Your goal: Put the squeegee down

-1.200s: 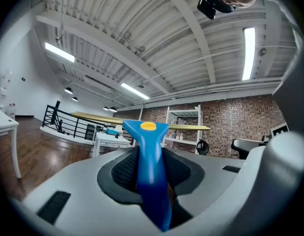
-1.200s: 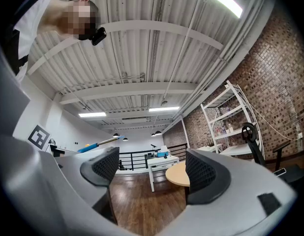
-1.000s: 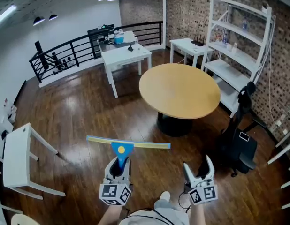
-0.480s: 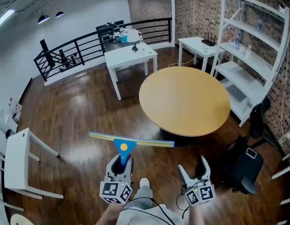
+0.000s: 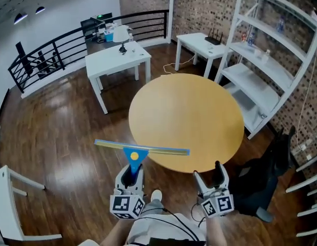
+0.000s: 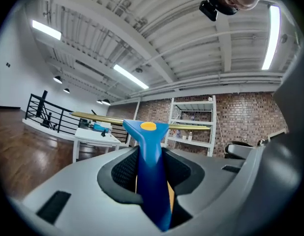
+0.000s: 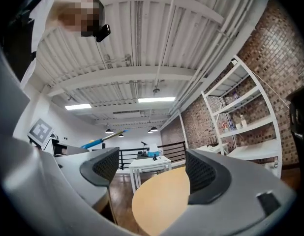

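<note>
While left gripper [image 5: 132, 172] jaws clamp the squeegee [image 5: 134, 156] handle, lower end hidden between them, right gripper [image 5: 207, 171] jaws wide, empty

the head view looks from above, forward and steeply down, with the left gripper [image 5: 131, 177] and right gripper [image 5: 207, 170] close at its bottom edge and the round table [image 5: 186, 119] mid-frame. the left gripper view sits low behind its jaws and faces level along them, with the squeegee [image 6: 151, 171] very near the lens and the ceiling [image 6: 157, 38] across the upper half. the right gripper view also faces along its jaws, tipped slightly up. all three share the white table [image 5: 117, 60] and shelf [image 5: 271, 60]. the round table shows in the head view and the right gripper view. both gripper views catch, near the top, what seems to be the head camera [image 6: 211, 9].
</note>
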`<control>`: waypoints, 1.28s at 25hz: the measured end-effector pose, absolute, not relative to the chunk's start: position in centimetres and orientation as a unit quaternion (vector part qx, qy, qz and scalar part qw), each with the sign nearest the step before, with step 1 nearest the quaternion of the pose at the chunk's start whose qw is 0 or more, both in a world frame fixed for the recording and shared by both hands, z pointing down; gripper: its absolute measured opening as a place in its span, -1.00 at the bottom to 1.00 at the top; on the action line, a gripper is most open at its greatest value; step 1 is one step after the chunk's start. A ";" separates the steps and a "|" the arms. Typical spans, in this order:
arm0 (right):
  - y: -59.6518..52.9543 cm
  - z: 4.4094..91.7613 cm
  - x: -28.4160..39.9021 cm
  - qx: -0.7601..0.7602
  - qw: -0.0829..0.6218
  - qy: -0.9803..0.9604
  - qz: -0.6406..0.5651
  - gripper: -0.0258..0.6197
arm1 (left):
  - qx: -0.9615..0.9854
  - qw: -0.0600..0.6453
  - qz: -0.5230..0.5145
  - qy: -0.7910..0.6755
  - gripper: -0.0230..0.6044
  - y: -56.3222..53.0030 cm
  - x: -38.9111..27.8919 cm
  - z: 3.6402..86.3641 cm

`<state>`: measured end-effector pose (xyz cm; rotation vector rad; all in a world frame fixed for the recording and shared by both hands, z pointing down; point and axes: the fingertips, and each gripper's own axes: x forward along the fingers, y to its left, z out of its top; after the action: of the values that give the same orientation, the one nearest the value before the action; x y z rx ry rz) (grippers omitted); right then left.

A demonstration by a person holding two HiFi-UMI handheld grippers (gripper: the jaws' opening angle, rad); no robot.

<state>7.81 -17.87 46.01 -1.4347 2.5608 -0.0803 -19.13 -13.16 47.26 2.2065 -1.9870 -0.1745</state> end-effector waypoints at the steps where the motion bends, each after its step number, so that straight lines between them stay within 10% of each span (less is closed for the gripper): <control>1: -19.9 45.4 7.1 -0.486 0.104 0.868 -0.027 0.48 | 0.741 0.092 -0.057 -0.663 -0.56 -15.0 -19.4 47.4; 18: -35.8 55.0 14.3 -0.536 0.049 0.831 -0.141 0.48 | 0.719 0.253 0.162 -0.626 -0.56 -52.3 -10.9 71.1; 32: -39.8 58.2 21.9 -0.557 0.029 0.812 -0.170 0.48 | 0.671 0.352 0.308 -0.575 -0.55 -54.8 -7.0 86.8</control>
<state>21.92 -39.78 58.15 -1.7183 2.5058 -0.5232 -6.97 -54.82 86.82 1.7369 -1.4893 0.7975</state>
